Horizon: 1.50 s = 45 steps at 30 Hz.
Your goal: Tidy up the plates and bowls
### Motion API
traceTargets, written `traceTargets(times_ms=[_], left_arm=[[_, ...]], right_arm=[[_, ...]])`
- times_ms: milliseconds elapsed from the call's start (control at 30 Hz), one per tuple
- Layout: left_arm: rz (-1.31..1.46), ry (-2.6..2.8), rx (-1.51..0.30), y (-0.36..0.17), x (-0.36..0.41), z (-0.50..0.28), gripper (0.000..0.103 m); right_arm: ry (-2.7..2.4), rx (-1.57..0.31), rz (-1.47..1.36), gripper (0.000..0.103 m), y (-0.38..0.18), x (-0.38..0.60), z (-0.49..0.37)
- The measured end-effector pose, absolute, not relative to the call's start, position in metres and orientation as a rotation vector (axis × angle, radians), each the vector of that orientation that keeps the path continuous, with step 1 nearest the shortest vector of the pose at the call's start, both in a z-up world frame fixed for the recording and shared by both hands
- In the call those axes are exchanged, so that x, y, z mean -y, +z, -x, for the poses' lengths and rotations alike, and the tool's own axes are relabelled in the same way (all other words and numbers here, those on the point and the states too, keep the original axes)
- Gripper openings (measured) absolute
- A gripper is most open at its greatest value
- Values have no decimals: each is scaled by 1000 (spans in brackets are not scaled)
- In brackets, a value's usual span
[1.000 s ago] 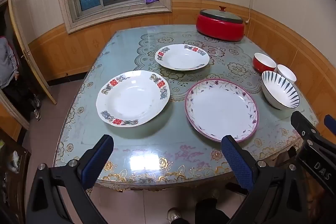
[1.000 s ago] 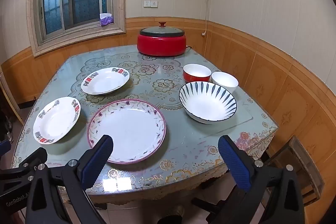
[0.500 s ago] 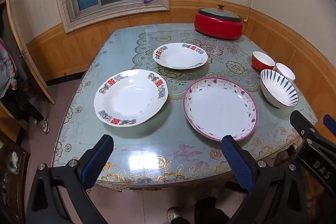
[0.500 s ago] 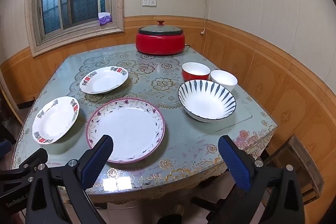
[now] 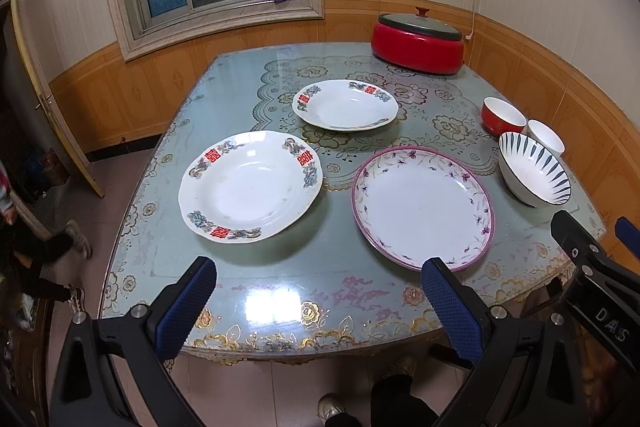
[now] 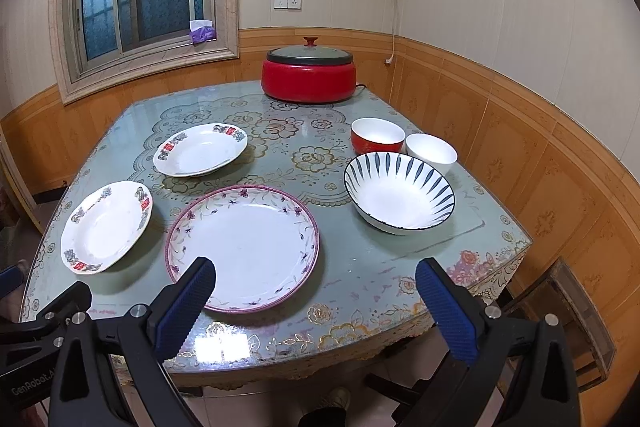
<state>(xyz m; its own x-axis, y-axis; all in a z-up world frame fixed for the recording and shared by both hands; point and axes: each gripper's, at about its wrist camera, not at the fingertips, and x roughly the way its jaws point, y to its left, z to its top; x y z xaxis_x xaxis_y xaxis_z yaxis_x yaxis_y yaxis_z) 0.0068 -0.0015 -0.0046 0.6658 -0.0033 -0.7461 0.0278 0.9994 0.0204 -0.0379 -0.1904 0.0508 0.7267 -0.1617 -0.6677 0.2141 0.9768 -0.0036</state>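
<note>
On the glass-topped table (image 5: 320, 275) lie three plates: a pink-rimmed flowered plate (image 5: 422, 207) (image 6: 242, 247) at front centre, a white plate with red characters (image 5: 250, 185) (image 6: 106, 225) to its left, and a similar plate (image 5: 345, 104) (image 6: 200, 149) farther back. A blue-striped bowl (image 5: 534, 174) (image 6: 400, 193), a red bowl (image 5: 502, 115) (image 6: 377, 135) and a white bowl (image 5: 546, 142) (image 6: 431, 153) stand at the right. My left gripper (image 5: 318, 289) and right gripper (image 6: 314, 293) hover open at the near table edge, holding nothing.
A red electric pot with a lid (image 5: 418, 41) (image 6: 309, 75) stands at the table's back. Wood-panelled walls close in behind and to the right. A person's legs (image 5: 44, 251) are at the left by a door. A wooden chair (image 6: 568, 311) sits at the right front corner.
Both grippers have crept slightly closer to the table. The person at the left has moved. The dishes have not moved.
</note>
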Motion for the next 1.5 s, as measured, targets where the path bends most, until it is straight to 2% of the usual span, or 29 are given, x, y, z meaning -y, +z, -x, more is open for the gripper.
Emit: traceTargets(times_ms=[1500], left_arm=[[-33, -47, -857, -8, 1, -16, 103]], right_arm=[[-221, -747, -79, 102, 49, 191, 31]])
